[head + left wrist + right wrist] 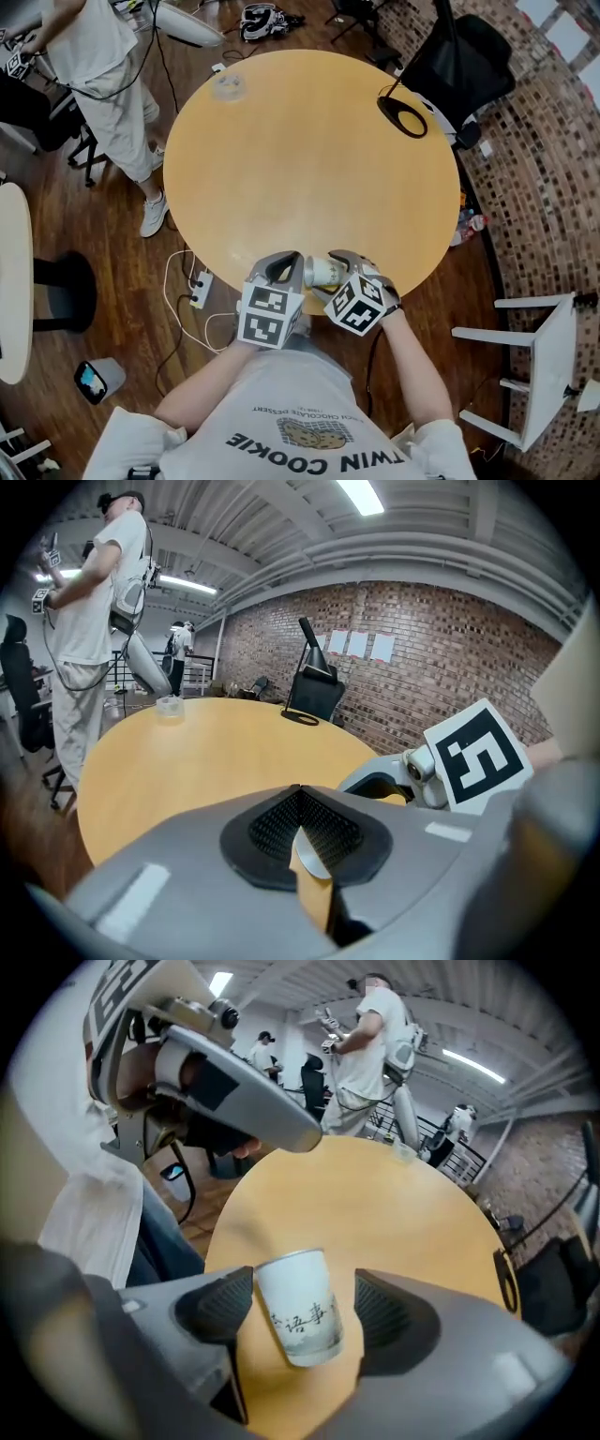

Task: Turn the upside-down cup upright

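Jaws of the right gripper [305, 1283] stand wide apart with the cup [302, 1321] between them, not squeezed. Those of the left gripper [300, 794] are closed tip to tip on nothing, just beside the cup. Underneath, the round table [309, 150] has a smooth, tan, wood-look top that should offer little friction. Both grippers are grey moulded shells with black ribbed pads [220, 1305], which ought to bite well. Smallest is the cup, close to the table's near edge in front of the person. It is white and tapered, with dark characters and a greyish band toward its narrow end. It seems tipped, rim away from the right gripper, though I cannot tell how far. It looks light, stiff and slick-walled, perhaps breakable. I would clamp it across the middle of the wall, gently.
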A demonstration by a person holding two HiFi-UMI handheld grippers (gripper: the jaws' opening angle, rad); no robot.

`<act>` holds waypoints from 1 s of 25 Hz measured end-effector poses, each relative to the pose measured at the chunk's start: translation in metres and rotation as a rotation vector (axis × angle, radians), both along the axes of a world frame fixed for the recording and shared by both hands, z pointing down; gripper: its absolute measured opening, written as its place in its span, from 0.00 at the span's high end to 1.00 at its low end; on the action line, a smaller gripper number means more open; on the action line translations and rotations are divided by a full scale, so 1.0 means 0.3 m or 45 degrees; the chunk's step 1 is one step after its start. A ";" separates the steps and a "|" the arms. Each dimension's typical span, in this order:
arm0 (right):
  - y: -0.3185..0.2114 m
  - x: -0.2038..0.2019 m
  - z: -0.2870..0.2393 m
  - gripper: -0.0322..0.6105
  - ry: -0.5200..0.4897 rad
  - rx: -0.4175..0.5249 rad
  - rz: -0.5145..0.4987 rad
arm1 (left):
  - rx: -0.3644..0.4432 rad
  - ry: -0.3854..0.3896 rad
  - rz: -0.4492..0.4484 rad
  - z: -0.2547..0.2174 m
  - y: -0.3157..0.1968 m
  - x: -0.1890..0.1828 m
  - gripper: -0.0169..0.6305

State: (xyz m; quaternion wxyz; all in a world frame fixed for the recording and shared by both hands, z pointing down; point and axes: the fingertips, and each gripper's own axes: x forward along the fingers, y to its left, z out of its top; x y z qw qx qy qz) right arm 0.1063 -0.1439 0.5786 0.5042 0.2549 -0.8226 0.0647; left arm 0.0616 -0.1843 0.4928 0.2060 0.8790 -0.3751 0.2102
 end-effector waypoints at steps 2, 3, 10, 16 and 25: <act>0.007 -0.027 0.019 0.43 0.074 -0.022 -0.096 | 0.002 0.002 -0.009 -0.002 -0.002 -0.011 0.97; 0.015 -0.038 0.031 0.42 0.109 -0.039 -0.140 | 0.003 0.002 -0.011 -0.004 -0.001 -0.016 0.97; 0.049 -0.070 0.096 0.42 0.246 -0.155 -0.311 | 0.003 -0.002 -0.039 -0.007 0.003 -0.034 0.97; 0.051 -0.094 0.125 0.42 0.278 -0.187 -0.339 | 0.002 0.010 -0.052 -0.001 0.003 -0.050 0.97; 0.014 -0.098 0.094 0.42 0.219 -0.126 -0.255 | 0.003 -0.005 -0.041 0.005 0.008 -0.050 0.97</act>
